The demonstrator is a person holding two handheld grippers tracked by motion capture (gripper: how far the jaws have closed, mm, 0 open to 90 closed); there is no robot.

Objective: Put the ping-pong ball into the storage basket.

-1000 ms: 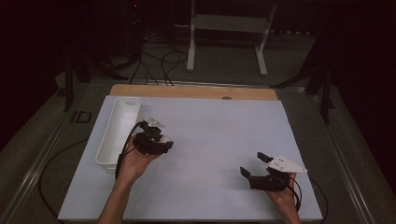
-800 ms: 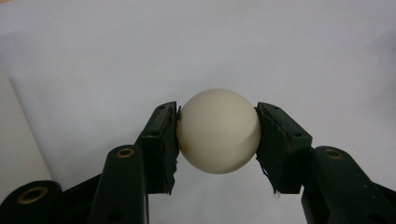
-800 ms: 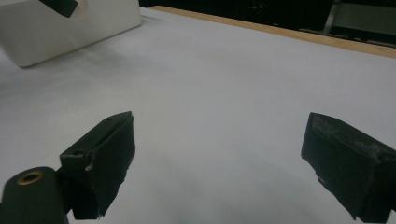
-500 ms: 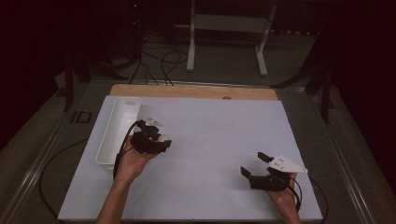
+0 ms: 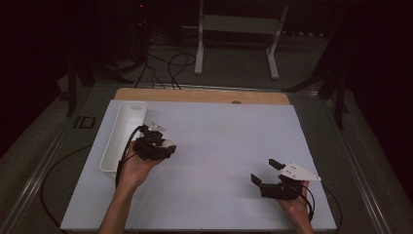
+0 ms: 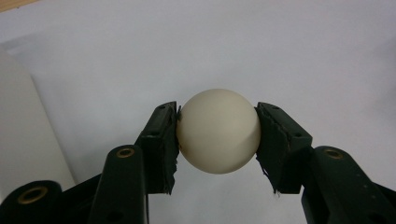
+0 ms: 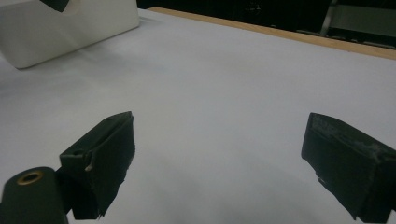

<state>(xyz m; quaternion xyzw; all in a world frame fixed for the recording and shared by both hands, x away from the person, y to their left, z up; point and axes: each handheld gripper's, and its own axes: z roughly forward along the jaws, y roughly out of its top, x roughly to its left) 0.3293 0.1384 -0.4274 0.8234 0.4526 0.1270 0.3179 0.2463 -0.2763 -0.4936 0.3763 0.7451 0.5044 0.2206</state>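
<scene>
Nothing shifts since a second ago: both hands sit where they were. My left gripper (image 6: 217, 135) is clamped on the white ball (image 6: 218, 130), pads pressing both its sides, just above the white table (image 5: 219, 141) beside the white tray (image 5: 122, 134). So I judge the grasp is done and the ball is ready to go to the tray. My right gripper (image 5: 267, 171) idles well apart, jaws wide, nothing between. No obstacle between ball and tray.
</scene>
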